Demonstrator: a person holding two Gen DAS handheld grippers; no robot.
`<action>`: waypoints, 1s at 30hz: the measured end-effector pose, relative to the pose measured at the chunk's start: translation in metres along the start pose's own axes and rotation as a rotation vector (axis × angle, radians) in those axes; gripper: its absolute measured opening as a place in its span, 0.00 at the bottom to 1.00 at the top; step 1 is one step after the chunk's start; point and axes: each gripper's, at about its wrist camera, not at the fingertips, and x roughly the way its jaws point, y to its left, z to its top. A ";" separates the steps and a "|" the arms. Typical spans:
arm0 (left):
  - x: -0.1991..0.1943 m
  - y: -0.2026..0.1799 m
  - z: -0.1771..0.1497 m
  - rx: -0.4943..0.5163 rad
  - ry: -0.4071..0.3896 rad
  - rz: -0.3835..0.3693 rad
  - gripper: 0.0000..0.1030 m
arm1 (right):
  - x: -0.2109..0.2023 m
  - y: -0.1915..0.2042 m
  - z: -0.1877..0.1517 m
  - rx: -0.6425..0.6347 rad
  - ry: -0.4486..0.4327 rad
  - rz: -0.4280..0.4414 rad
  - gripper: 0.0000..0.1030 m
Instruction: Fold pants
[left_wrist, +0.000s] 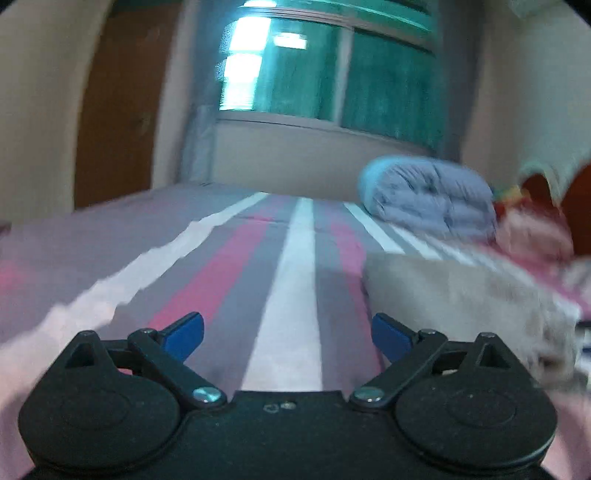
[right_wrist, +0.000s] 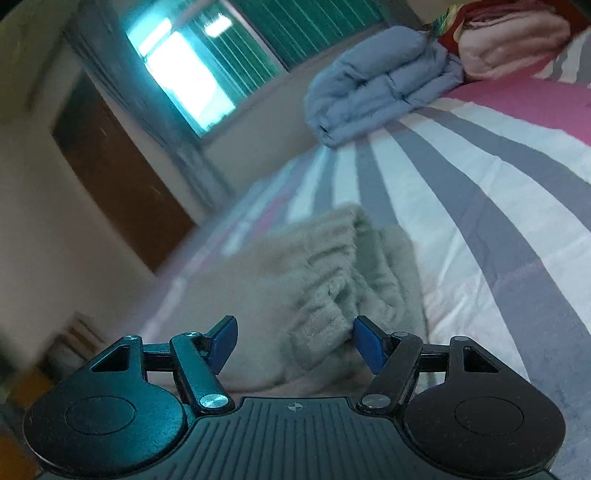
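The pants (right_wrist: 321, 280) are beige and fleecy and lie folded in a thick bundle on the striped bed sheet (right_wrist: 461, 206). My right gripper (right_wrist: 295, 341) hovers right at the near end of the bundle. A lump of the fabric sits between its blue pads (right_wrist: 369, 345) beside the right one, with a clear gap to the left one, so the jaws are open. In the left wrist view the pants (left_wrist: 461, 295) lie blurred to the right. My left gripper (left_wrist: 287, 336) is wide open over the bare sheet (left_wrist: 288, 280), with nothing between its fingers.
A folded blue duvet (left_wrist: 428, 195) (right_wrist: 376, 85) lies at the far side of the bed, with pink bedding (right_wrist: 513, 40) beside it. Behind the bed are a window with green blinds (left_wrist: 332, 74), a wall, and a brown door (left_wrist: 118, 110) on the left.
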 end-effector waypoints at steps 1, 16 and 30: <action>0.003 0.001 0.001 -0.013 0.015 0.004 0.92 | 0.005 0.000 0.000 0.005 0.006 -0.015 0.68; 0.015 -0.010 -0.015 0.031 0.112 -0.014 0.92 | -0.003 -0.027 0.009 0.141 -0.123 0.015 0.15; 0.022 0.009 -0.014 -0.086 0.143 0.008 0.92 | -0.024 -0.066 0.010 0.370 -0.058 0.062 0.64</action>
